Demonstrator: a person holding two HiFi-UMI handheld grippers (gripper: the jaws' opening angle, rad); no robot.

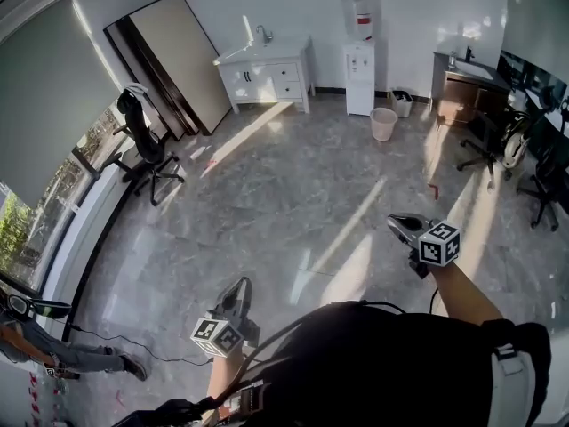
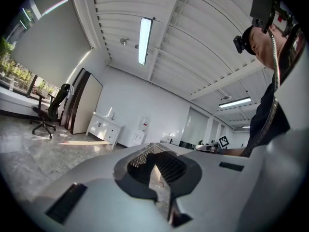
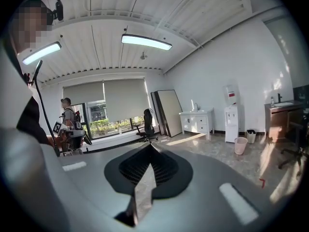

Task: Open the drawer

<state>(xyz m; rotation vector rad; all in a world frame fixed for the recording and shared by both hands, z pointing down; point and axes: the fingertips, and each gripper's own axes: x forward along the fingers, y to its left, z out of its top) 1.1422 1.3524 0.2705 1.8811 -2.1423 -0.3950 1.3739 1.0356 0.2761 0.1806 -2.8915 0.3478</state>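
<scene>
**A:** State of the left gripper [image 2: 153,148]?

**B:** Pressed together at the tips, pinching nothing. Held low at the head view's left, before a dark torso [image 1: 382,363], aimed out across the floor [image 1: 293,194].

**A:** And the right gripper [image 3: 150,146]?

**B:** Likewise closed tip to tip, empty. Held out at the right on a bare forearm [image 1: 462,296], marker cube [image 1: 438,243] uppermost, well apart from the left one.

**A:** Underneath?

**B:** Glossy grey marble, streaked with sunlight; a small red mark [image 1: 433,188] near the right gripper.

**A:** Whereabouts of the drawer [image 1: 286,72]?

**B:** Far off, in the white sink cabinet [image 1: 256,83] against the far wall [image 1: 293,7]. One of two stacked at its right side, both apparently flush and closed. Well apart from both grippers, touched by neither.

**A:** Beside the cabinet?

**B:** To its left, tall panels [image 1: 173,60] leaning on the wall. To its right, a white water dispenser [image 1: 359,65], then a pale round bin [image 1: 383,124] out on the floor and a smaller bin [image 1: 402,102] by the wall.

**A:** Further out?

**B:** A black office chair [image 1: 142,145] near the window [image 1: 36,212] at left, a brown counter [image 1: 458,92] with more chairs [image 1: 489,145] at right, and another person [image 1: 53,350] at the lower left edge.
</scene>
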